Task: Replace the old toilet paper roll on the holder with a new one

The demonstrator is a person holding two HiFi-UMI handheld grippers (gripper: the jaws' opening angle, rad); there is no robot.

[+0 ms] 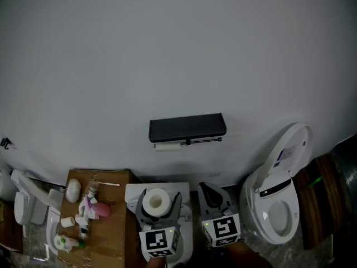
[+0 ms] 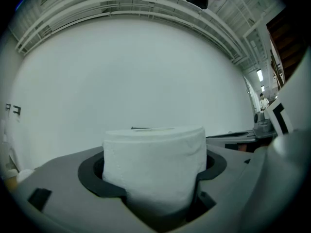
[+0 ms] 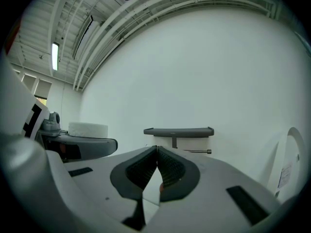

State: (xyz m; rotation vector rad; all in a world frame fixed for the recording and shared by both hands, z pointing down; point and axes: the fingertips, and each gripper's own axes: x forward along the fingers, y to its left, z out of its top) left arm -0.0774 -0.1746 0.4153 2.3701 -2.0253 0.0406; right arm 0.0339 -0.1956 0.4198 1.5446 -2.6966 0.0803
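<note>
A black wall holder (image 1: 187, 127) with a shelf top carries a thin, nearly used-up roll (image 1: 167, 147) on the left end of its bar (image 1: 203, 141). My left gripper (image 1: 157, 204) is shut on a full white toilet paper roll (image 1: 156, 201) that stands upright between its jaws; the same roll (image 2: 154, 166) fills the left gripper view. My right gripper (image 1: 210, 193) is shut and holds nothing; in its own view the holder (image 3: 178, 131) and bar (image 3: 197, 151) lie ahead, beyond the right gripper (image 3: 157, 149). Both grippers point at the wall below the holder.
A white toilet (image 1: 276, 200) with its lid up stands at the right. A brown cardboard box (image 1: 114, 228) at the left carries small bottles and a pink item (image 1: 102, 210). A white fixture (image 1: 28, 205) sits at the far left. The plain white wall (image 1: 178, 54) fills the upper view.
</note>
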